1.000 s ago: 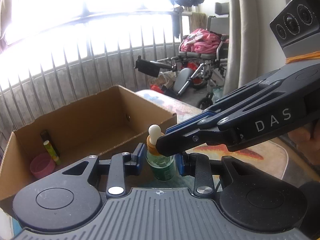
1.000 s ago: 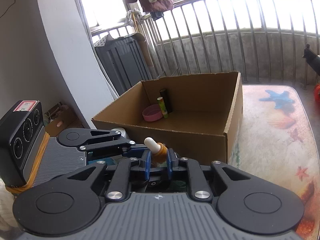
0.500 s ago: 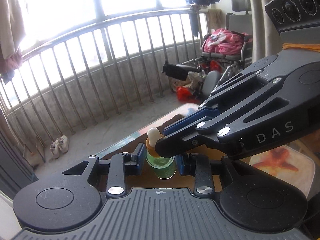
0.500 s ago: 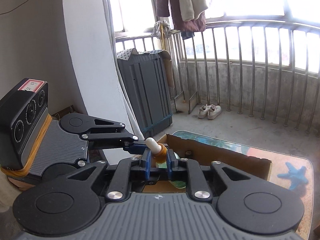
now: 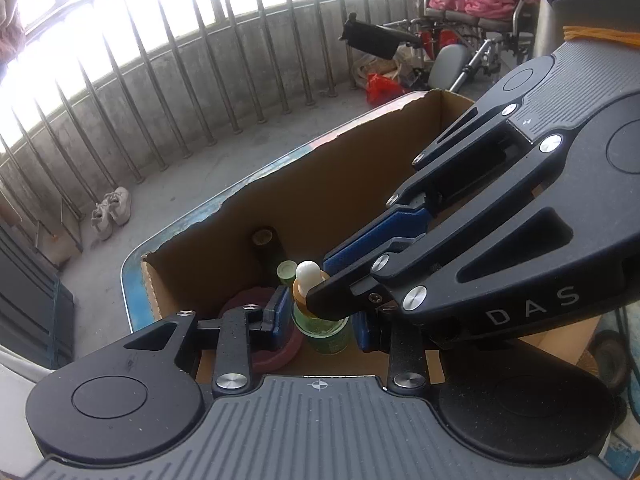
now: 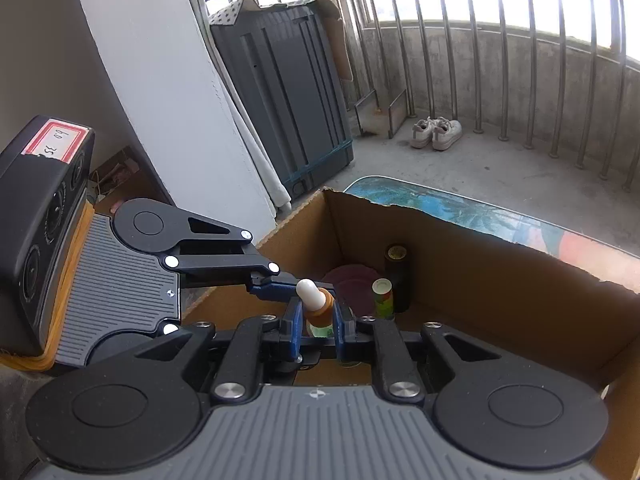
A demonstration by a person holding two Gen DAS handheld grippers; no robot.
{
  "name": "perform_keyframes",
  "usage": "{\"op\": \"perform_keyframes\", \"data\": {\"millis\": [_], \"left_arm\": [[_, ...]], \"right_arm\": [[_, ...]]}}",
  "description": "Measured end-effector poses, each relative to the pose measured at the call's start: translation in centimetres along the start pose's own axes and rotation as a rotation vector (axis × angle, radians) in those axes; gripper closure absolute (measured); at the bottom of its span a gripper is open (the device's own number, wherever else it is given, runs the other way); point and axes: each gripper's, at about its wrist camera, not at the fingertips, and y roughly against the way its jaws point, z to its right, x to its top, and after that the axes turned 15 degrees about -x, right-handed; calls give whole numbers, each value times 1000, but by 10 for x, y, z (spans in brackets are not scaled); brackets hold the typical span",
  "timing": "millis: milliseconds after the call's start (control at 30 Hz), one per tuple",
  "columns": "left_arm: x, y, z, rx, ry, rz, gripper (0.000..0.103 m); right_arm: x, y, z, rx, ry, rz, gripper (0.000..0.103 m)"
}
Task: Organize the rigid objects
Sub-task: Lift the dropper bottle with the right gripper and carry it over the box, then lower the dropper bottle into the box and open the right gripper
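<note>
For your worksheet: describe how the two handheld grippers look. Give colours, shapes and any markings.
Both are black, with a ribbed grey top plate, round disc covers, silver screws and blue finger pads. The right gripper has "DAS" in pale letters on its side. The left gripper has a black camera block with a red-bordered white label and an orange band.

Left hand-held gripper (image 5: 320, 320) angled downward, jaws narrowed, right hand-held gripper (image 6: 316, 320) crossing from the side, jaws nearly closed

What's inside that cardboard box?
Inside the cardboard box: a pink dish, a dark tube and a green-capped tube. The grippers cover the floor nearer the camera.
</note>
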Motion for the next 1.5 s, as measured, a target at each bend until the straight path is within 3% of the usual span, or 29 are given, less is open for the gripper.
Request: {"op": "perform_keyframes", "data": {"millis": [133,500,933,1067,1200,1500], "left_arm": [[0,-7,-9,-26,44,-24,72],[2,-21,-12,-15,42,-101,72],[2,-14,-1,17,-21,-133,70],[5,-10,4,20,-31,-143,77],[7,-10,-3,5,8,-114,84],[6,-12,-10,-25,61,-43,84]], "right_arm": [[3,-12,1,-11,-5,-21,85],[3,-28,1,-63,48,-24,86],[1,-25,0,-27,43,-4,86],[1,-22,-1,-16,45,6,86],[0,-24,2,-13,23,5,86],[0,-22,8,-18,-4,25,86]]}}
